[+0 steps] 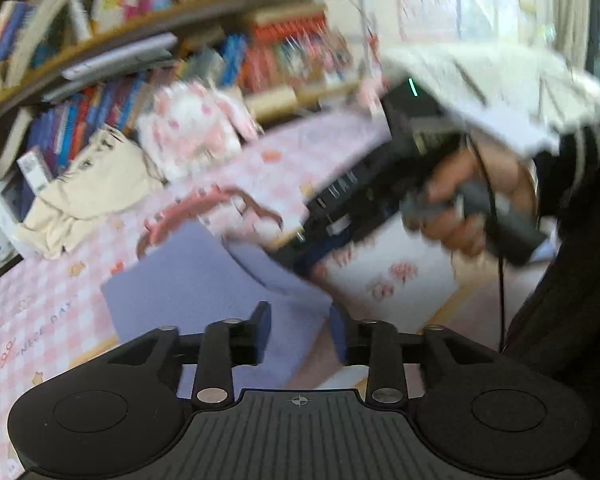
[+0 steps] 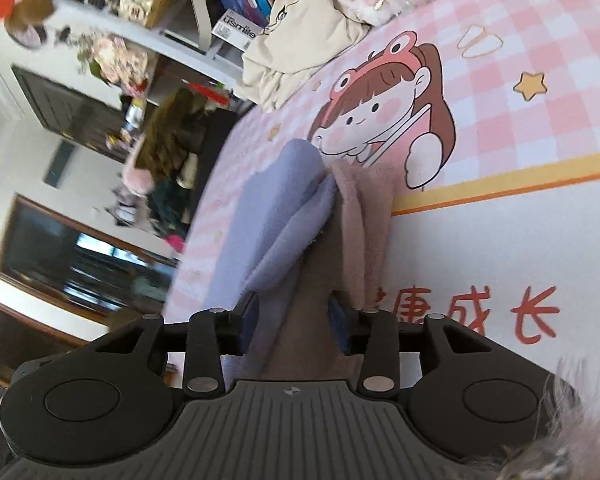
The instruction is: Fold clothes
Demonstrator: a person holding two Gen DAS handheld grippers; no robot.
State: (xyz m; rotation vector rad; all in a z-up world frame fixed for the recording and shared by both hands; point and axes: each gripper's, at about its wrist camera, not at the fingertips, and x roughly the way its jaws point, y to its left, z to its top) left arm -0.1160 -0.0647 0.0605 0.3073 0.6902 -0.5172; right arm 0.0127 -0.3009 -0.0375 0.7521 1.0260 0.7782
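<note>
Left tool: your left tool [image 1: 299,336] sits low in its own view, blue-padded fingers [image 1: 262,326] parted with a clear gap and nothing between them; it hangs over the soft lavender-purple fleece garment [image 1: 188,280].

Right tool: your right tool [image 2: 293,322] has cloth bunched between its fingers [image 2: 337,320], both the lavender fleece [image 2: 260,232] and a dusty pink-brown plush cloth [image 2: 364,216]. Fingers look closed in on that bundle; the exact pinch point is hidden by the fabric.

Task garment: in the left view the lavender fleece lies partly flat on the bed just ahead of your left tool, one edge running toward your right tool body [image 1: 364,184]. In the right view it rises from the fingers as a folded ridge, touching the pink-brown cloth on its right side.

Right hand: your right hand [image 1: 472,200] wraps the grey handle, with a fuzzy white knitted sleeve [image 1: 500,88] above it. This view is motion-blurred.

Surface: pink-and-white checked bedsheet with a cartoon girl in a frog hat [image 2: 520,128], printed red characters near your right tool.

Mid distance: crumpled cream cotton garment with dark lettering [image 1: 96,188] near the far edge of the bed; beside it a fluffy white-and-pink patterned garment [image 1: 196,132].

Far: wooden bookshelf packed with colourful books [image 1: 148,52] behind the bed.
</note>
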